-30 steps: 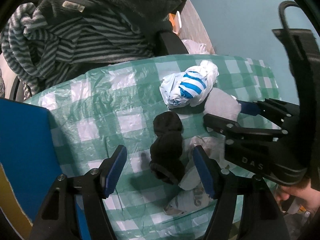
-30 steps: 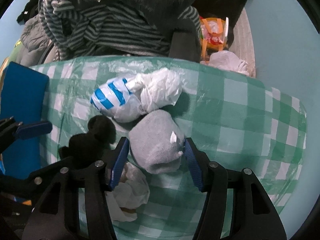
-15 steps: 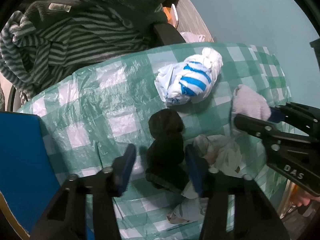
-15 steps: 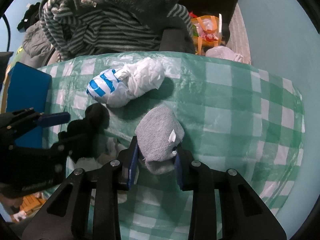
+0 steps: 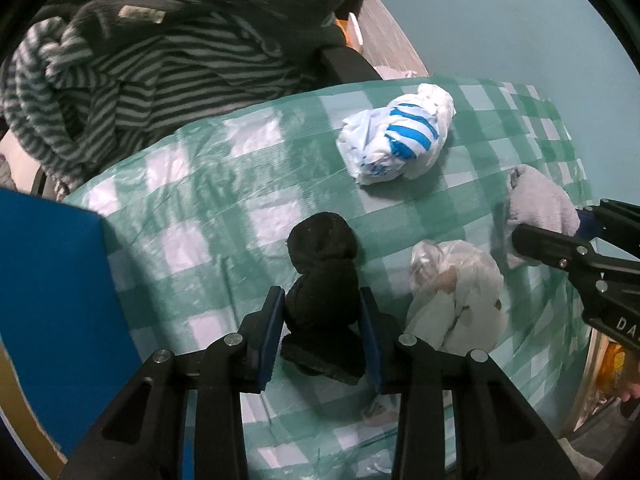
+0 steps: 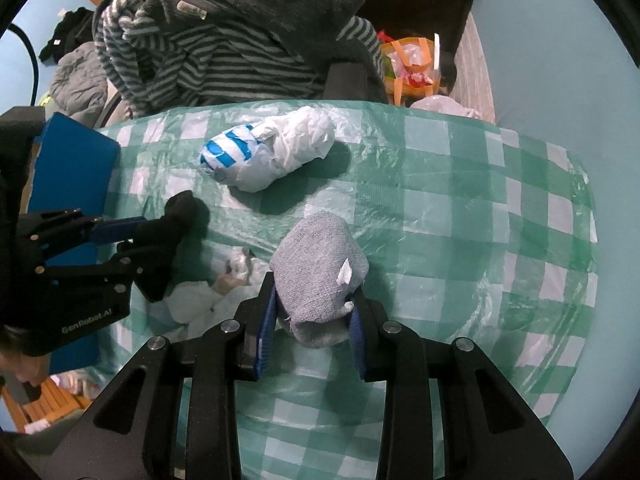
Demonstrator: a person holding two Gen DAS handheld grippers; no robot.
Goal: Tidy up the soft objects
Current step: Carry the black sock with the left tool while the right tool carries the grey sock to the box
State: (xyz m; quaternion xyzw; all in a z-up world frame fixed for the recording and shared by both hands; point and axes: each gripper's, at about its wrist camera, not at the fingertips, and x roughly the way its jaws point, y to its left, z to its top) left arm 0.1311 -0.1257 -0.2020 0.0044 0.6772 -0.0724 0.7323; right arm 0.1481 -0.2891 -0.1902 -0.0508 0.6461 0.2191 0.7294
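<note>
A black rolled sock (image 5: 322,248) lies on the green checked tablecloth (image 5: 200,200). My left gripper (image 5: 320,300) points down over the sock's near end, its jaws closing, and the blue pads press both sides of it. The same sock (image 6: 180,216) and left gripper (image 6: 132,236) show at the left of the right wrist view. My right gripper (image 6: 314,296) is shut on a grey rolled sock (image 6: 320,252) with a small white tag. From the left wrist view the right gripper (image 5: 550,226) and grey sock (image 5: 536,204) sit at the right edge.
A white bag bundle with blue stripes (image 5: 400,140) lies farther back on the cloth, and a crumpled white bag (image 5: 456,292) lies between the two socks. Striped and dark fleece clothes (image 5: 140,72) are piled behind the table. A blue board (image 5: 48,280) borders the left side. An orange bag (image 6: 408,60) sits behind.
The left jaws have come in from wide apart onto the black sock. The right jaws have shut on the grey sock and carried it away from the striped bag bundle, toward the right.
</note>
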